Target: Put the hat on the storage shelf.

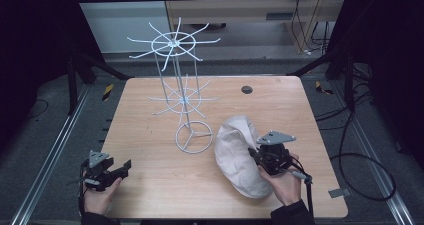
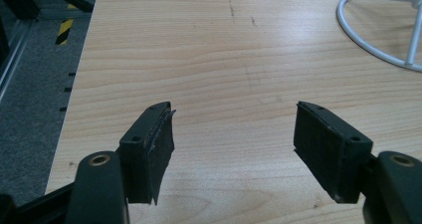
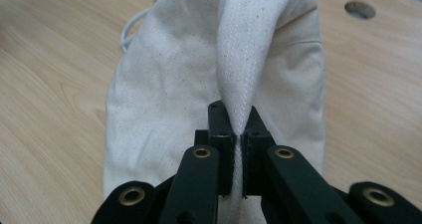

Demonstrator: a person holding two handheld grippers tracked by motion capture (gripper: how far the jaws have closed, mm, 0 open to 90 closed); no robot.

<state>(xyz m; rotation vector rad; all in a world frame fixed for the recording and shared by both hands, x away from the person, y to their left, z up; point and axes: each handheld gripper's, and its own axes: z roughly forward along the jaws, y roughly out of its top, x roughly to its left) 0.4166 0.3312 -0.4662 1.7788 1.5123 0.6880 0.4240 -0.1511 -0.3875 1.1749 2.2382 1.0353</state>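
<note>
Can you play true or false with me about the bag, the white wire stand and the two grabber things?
1. The right gripper pinches a fold of the cloth bag. True.
2. The left gripper is holding the bag too. False: its fingers are wide apart over bare table, with nothing between them.
3. The bag hangs on the wire stand. False: it lies on the table beside the stand's round base.
4. The stand is upright, with two tiers of hooks. True.
5. The stand's hooks are full of things. False: nothing hangs on them.
</note>
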